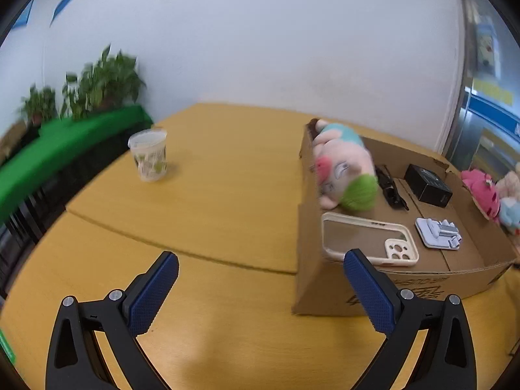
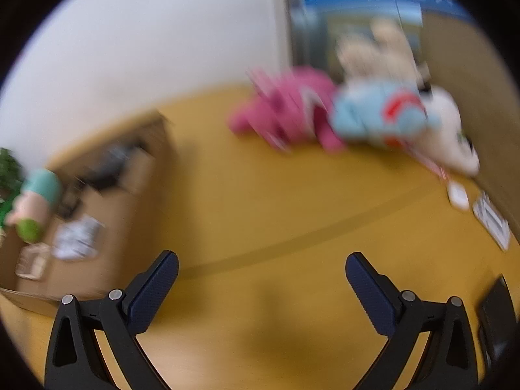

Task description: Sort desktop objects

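A yellow wooden table (image 1: 211, 195) is carrying an open cardboard box (image 1: 325, 292) that is holding a green-haired plush doll (image 1: 344, 172), a cream phone case (image 1: 367, 239), a small black box (image 1: 429, 185) and a white stand (image 1: 438, 232). A pink plush toy (image 2: 286, 113) is lying outside it. The left gripper (image 1: 260, 260) and right gripper (image 2: 261, 260) are hovering spread wide, grasping nothing.

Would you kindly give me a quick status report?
Both grippers open, empty. Cardboard box partly filled; plush toys and cup outside. Nothing blocking.
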{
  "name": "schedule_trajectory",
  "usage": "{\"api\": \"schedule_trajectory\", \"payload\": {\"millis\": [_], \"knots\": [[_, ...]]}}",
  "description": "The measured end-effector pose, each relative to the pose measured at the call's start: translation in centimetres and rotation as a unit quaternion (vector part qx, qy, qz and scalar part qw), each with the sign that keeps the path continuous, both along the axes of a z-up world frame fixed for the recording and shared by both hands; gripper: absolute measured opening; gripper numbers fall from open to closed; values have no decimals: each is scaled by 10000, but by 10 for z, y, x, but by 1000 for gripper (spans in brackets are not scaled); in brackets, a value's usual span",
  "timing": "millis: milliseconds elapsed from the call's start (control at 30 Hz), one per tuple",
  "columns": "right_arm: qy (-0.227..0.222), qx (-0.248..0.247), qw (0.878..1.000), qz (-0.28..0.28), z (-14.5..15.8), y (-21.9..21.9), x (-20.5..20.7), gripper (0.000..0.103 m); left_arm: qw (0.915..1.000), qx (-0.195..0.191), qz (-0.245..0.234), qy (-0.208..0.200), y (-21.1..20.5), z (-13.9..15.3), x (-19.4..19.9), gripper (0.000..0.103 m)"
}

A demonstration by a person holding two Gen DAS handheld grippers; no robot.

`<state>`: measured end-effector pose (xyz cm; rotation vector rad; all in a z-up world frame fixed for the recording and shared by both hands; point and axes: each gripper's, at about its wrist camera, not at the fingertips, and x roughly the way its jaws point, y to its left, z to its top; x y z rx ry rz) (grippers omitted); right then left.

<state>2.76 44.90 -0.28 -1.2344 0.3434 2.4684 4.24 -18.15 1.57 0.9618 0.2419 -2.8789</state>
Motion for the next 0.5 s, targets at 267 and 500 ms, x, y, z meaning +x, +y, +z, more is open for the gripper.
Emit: {"api": "schedule_trajectory", "payload": {"millis": [267, 500], "knots": [[-455, 137, 9973, -562, -35, 44, -3, 103, 9923, -318, 808, -882, -38, -28, -6, 103], [-174, 282, 9966, -760, -36, 43, -3, 103, 9832, -155, 1105, -1445, -62, -66, -23, 103]]}}
